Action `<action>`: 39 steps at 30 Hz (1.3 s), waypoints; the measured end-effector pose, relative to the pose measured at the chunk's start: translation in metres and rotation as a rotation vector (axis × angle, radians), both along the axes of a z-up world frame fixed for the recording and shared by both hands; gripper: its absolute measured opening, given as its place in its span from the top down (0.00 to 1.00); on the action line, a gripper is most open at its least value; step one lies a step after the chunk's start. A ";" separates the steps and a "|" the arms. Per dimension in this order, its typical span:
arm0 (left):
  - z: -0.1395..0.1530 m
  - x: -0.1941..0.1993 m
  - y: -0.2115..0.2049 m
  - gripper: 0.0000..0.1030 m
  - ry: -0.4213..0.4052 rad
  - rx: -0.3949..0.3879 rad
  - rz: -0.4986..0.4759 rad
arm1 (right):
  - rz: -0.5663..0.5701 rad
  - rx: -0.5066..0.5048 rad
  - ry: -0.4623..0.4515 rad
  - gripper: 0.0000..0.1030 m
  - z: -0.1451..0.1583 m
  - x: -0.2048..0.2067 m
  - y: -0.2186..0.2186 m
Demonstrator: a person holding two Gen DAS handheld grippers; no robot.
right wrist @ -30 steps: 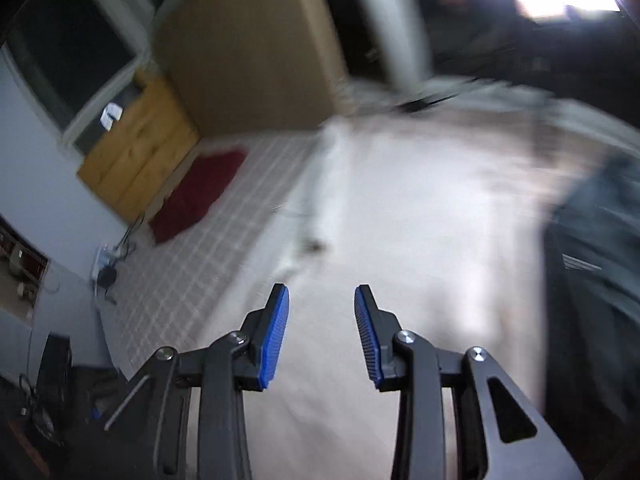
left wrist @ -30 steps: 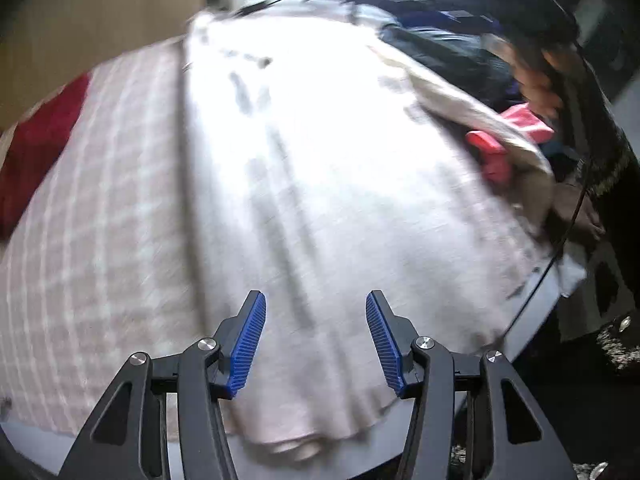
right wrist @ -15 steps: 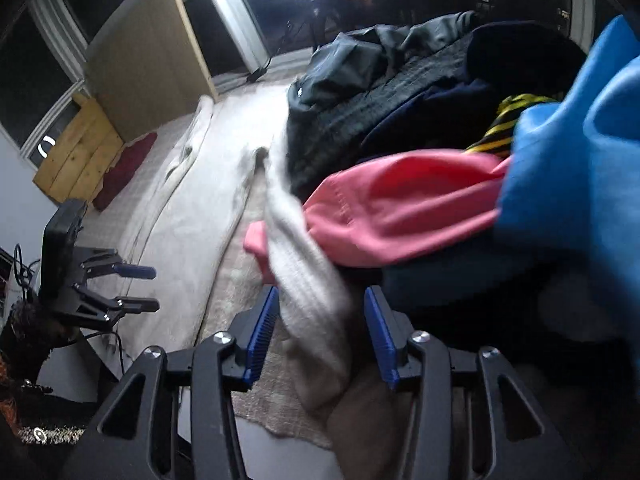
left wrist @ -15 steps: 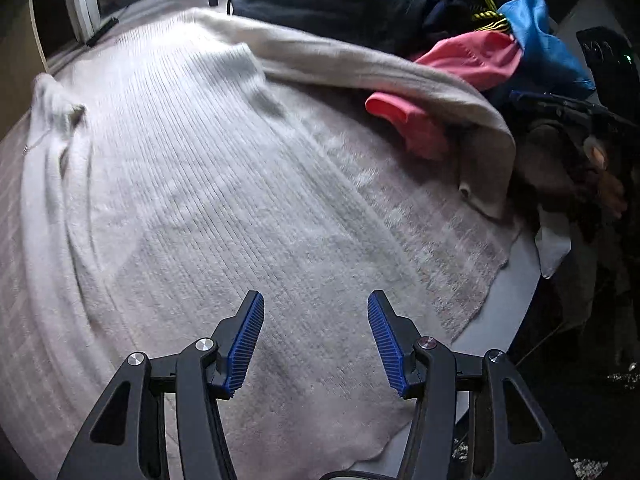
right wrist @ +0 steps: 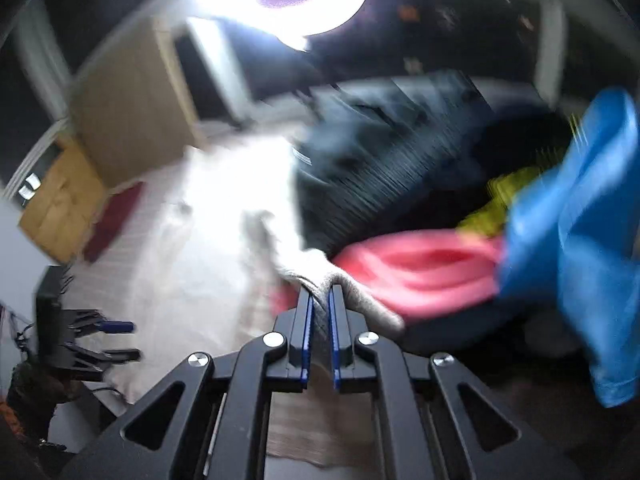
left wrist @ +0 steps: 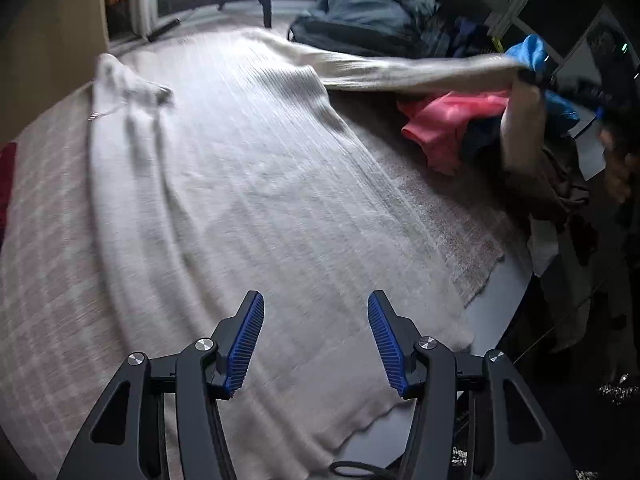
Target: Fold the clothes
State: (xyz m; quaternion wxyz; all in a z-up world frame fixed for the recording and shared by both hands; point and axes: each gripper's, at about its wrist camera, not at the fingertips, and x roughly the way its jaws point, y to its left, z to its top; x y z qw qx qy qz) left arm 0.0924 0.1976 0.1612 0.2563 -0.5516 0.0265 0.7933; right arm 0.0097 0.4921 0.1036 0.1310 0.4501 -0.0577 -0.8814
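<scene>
A cream ribbed sweater (left wrist: 248,184) lies spread flat on the bed cover. My left gripper (left wrist: 315,300) hovers open over its near hem, with nothing between the blue pads. The sweater's right sleeve (left wrist: 400,70) stretches up off the surface toward my right gripper (left wrist: 532,76) at the far right. In the right wrist view my right gripper (right wrist: 319,300) is shut on that sleeve (right wrist: 312,268), the knit pinched between the pads. The sweater body (right wrist: 208,240) glows pale behind it, and the left gripper (right wrist: 120,340) shows at the lower left.
A heap of clothes sits at the right: a pink garment (left wrist: 452,120), a blue one (left wrist: 532,52) and dark ones (left wrist: 360,20). A checked blanket (left wrist: 48,220) covers the left side. The surface's edge (left wrist: 492,304) runs near right. A wooden cabinet (right wrist: 60,208) stands far left.
My right gripper closed on the cream sleeve that lay between its pads and lifted it, so the sleeve now hangs stretched in the air. The left gripper shifted over the hem, still open.
</scene>
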 end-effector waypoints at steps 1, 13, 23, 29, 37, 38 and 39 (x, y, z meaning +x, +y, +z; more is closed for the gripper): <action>0.001 0.004 -0.004 0.49 0.007 0.003 0.005 | 0.059 -0.016 -0.005 0.91 0.006 0.000 -0.024; 0.008 0.030 0.020 0.40 0.079 0.000 -0.023 | 0.198 -0.093 -0.200 0.68 -0.013 -0.060 -0.083; -0.002 -0.005 0.122 0.34 0.127 -0.089 0.035 | 0.174 0.031 -0.362 0.68 -0.095 -0.200 -0.086; -0.030 -0.027 0.128 0.51 0.047 -0.125 0.075 | 0.146 -0.065 -0.457 0.68 -0.135 -0.236 -0.075; -0.017 -0.031 0.080 0.84 0.002 0.051 0.173 | 0.220 -0.149 -0.387 0.95 -0.118 -0.252 -0.085; -0.015 -0.030 0.074 0.84 -0.002 0.076 0.187 | 0.230 -0.160 -0.373 0.96 -0.112 -0.255 -0.088; -0.014 -0.028 0.066 0.85 -0.004 0.084 0.205 | 0.243 -0.159 -0.356 0.96 -0.106 -0.257 -0.094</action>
